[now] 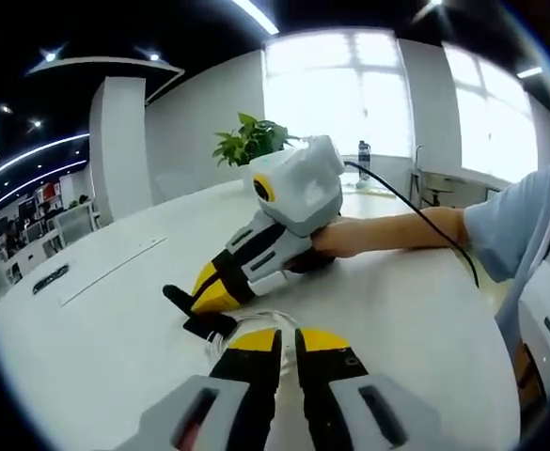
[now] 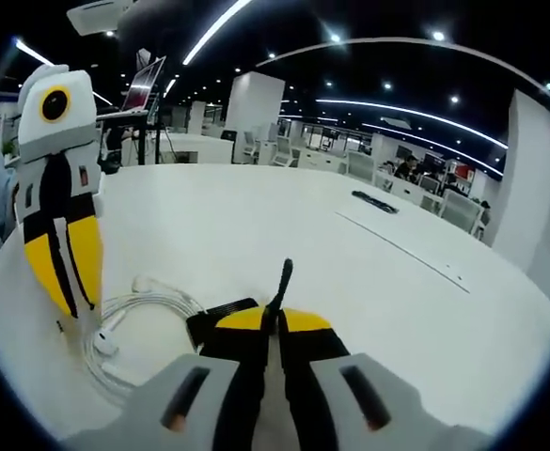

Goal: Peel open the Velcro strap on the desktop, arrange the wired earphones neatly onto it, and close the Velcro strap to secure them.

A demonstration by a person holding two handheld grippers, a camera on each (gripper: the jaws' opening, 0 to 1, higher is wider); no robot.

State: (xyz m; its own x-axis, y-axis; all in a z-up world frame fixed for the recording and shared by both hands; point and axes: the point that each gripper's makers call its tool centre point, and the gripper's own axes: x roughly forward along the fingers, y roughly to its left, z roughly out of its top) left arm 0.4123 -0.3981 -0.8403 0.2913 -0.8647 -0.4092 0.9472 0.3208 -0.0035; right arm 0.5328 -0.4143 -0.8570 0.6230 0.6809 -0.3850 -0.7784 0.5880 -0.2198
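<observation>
Right gripper view: the right gripper (image 2: 273, 331) has its jaws pinched tight on the black Velcro strap (image 2: 220, 319) — one end sticks up, the rest lies flat on the white bench (image 2: 369, 282). Just left, the white wired earphones (image 2: 129, 324) lie in a loose coil. The left gripper (image 2: 68, 282) points down at the coil's edge, jaws nearly closed — holding or not, I cannot tell.

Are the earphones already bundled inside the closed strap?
No: in the right gripper view the earphones lie loosely coiled on the table beside the strap, whose end the right tongs pinch.
</observation>
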